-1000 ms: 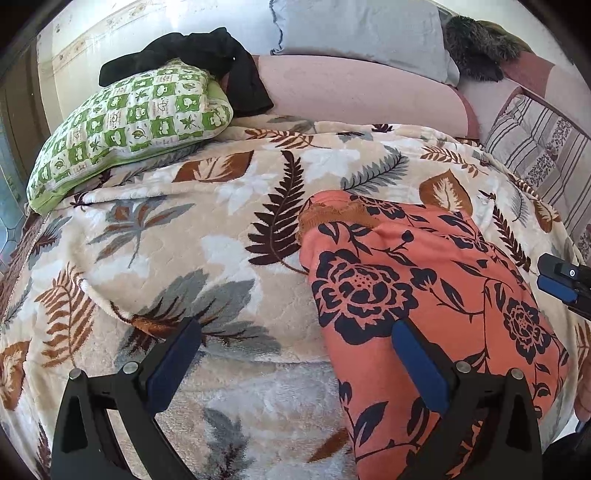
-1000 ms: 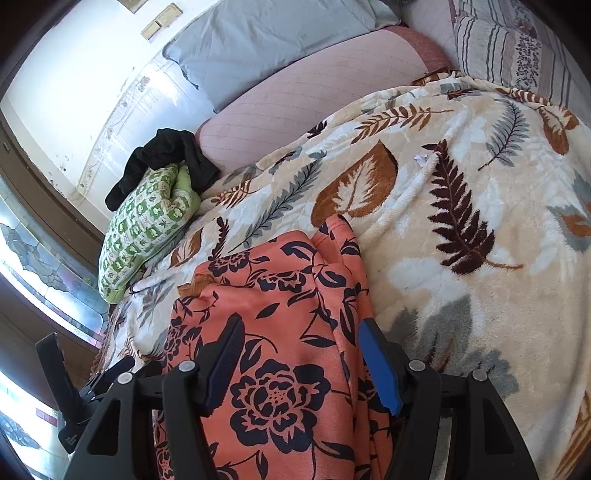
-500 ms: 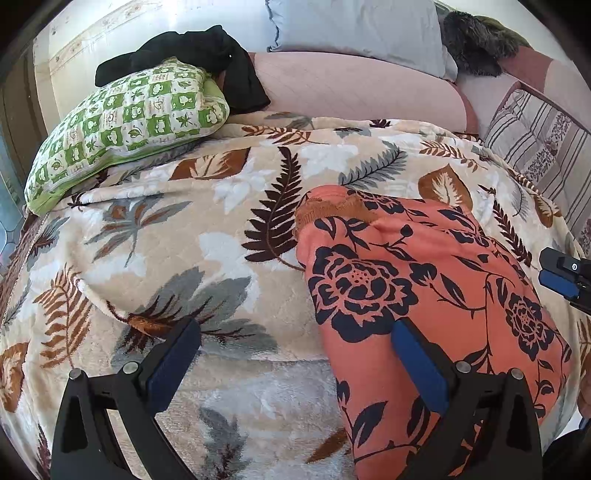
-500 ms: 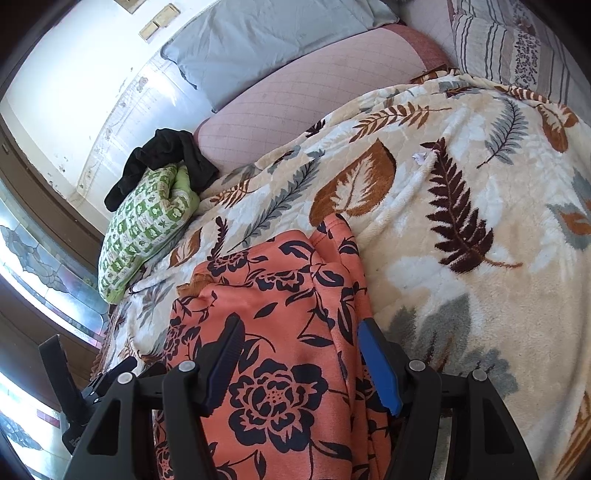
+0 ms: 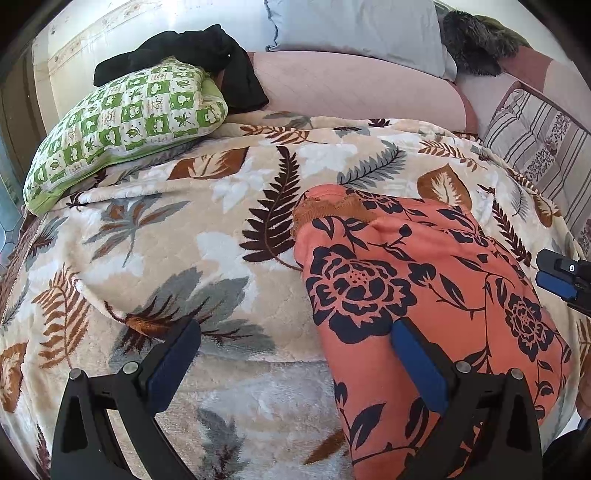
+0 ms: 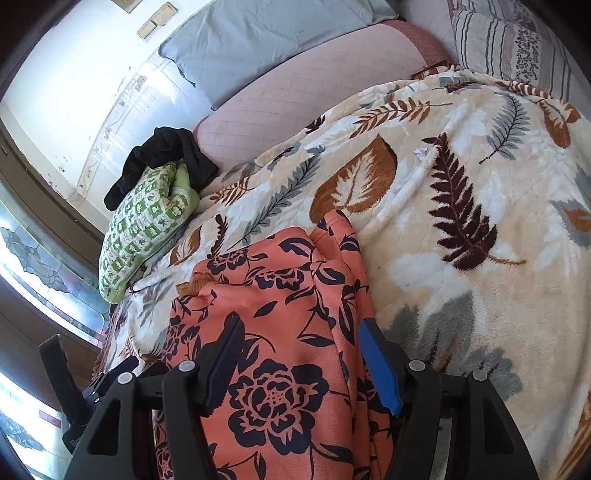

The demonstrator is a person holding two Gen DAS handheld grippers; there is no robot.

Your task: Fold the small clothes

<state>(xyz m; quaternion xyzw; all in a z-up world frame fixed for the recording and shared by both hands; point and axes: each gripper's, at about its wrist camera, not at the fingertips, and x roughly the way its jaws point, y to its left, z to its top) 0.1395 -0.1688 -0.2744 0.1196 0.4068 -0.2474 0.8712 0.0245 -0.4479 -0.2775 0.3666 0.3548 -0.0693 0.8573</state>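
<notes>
Orange flowered garment lies spread on the leaf-print blanket, lower right of the left wrist view, running off the bottom edge. Its gathered hem end points toward upper centre.

Left gripper at the bottom of the frame, jaws wide apart, nothing clamped. Its left finger is over bare blanket, its right finger over the garment's left part; the garment's left edge falls between the two fingers. Cannot tell if the pads touch the cloth.

Right wrist view: same garment fills lower centre, folded over lengthwise with a doubled edge along its right side. Right gripper at the bottom, jaws apart, not clamped on anything. Both fingers sit over the garment; the blue pad is at the garment's right edge, the dark pad over its middle. Contact unclear.

The right gripper's tip also shows at the right edge of the left view, beside the garment. The left gripper shows at lower left in the right view.

Background: green checked pillow upper left with black cloth on it, grey pillow at top, striped cushion at right.
</notes>
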